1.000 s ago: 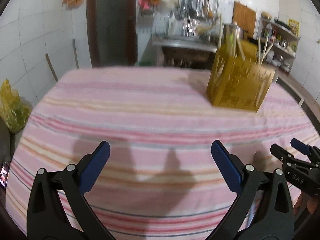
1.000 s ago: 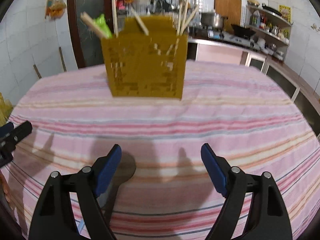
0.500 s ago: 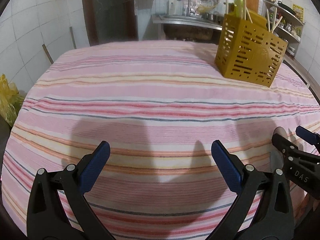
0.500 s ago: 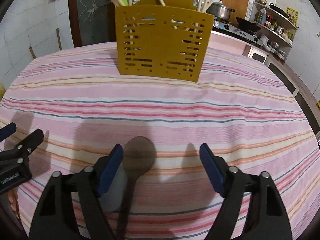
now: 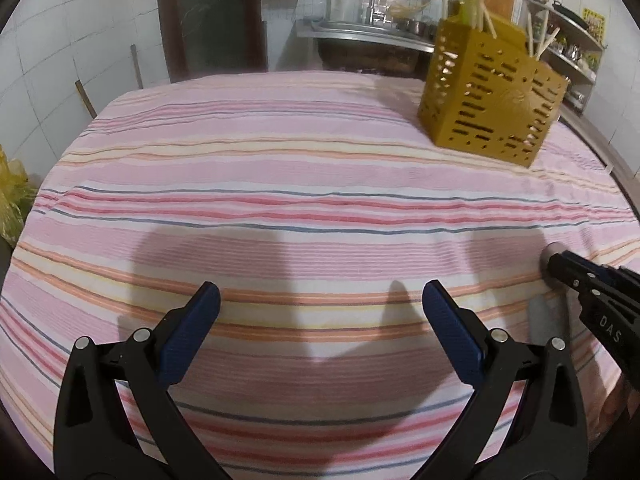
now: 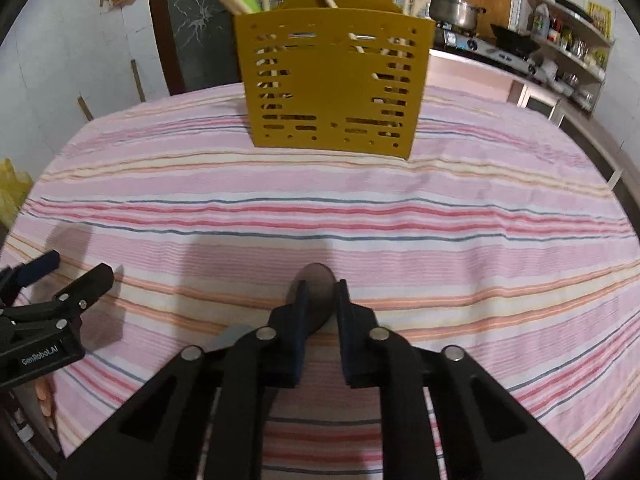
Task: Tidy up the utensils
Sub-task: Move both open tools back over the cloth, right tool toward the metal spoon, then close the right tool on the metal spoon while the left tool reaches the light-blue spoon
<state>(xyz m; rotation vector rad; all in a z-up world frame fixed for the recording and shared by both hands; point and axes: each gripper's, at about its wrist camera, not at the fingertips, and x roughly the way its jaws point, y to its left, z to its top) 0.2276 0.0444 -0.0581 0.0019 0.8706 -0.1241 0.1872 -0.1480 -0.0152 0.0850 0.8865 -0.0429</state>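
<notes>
A dark wooden spoon lies on the striped tablecloth; my right gripper is shut on its bowl end, the handle hidden under the jaws. The spoon's tip also shows in the left wrist view beside the right gripper. A mustard-yellow slotted utensil holder stands at the far middle of the table, holding chopsticks and a green utensil; it also shows in the left wrist view. My left gripper is open and empty above the cloth, and shows in the right wrist view.
The table's right edge borders a counter with a stove and pot. A yellow bag sits off the table's left side. A dark door and sink shelf stand behind.
My right gripper has closed from wide open onto the wooden spoon. Both grippers tilted down toward the table; the left stays open.
</notes>
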